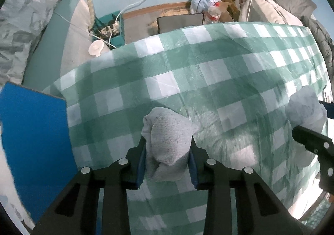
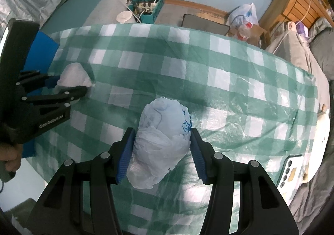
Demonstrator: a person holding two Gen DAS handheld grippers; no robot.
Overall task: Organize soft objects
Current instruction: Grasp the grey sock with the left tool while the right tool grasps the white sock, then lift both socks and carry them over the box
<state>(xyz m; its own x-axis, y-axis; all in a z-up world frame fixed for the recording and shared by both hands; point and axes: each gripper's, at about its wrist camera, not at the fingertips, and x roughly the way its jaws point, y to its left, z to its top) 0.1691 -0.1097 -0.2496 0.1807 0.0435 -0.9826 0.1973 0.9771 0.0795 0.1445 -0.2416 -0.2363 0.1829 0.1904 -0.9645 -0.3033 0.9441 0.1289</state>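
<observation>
Grippers clamp bag [image 2: 161, 141] (plastic), cloth [image 1: 168, 140].

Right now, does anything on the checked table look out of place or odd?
Nothing spilled or damaged. The one stray item is a phone lying at the right edge of the checked tablecloth; it is not soft like the rolled cloth and the plastic bag bundle.

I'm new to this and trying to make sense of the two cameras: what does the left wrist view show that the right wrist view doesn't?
Only the left wrist view shows the left claw squeezing a rolled grey cloth up close.

Only the right wrist view shows the right claw squeezing a crumpled plastic bag up close, plus a phone near the table's right edge.

Both show the green checked tablecloth, the blue board and the water bottle behind.
</observation>
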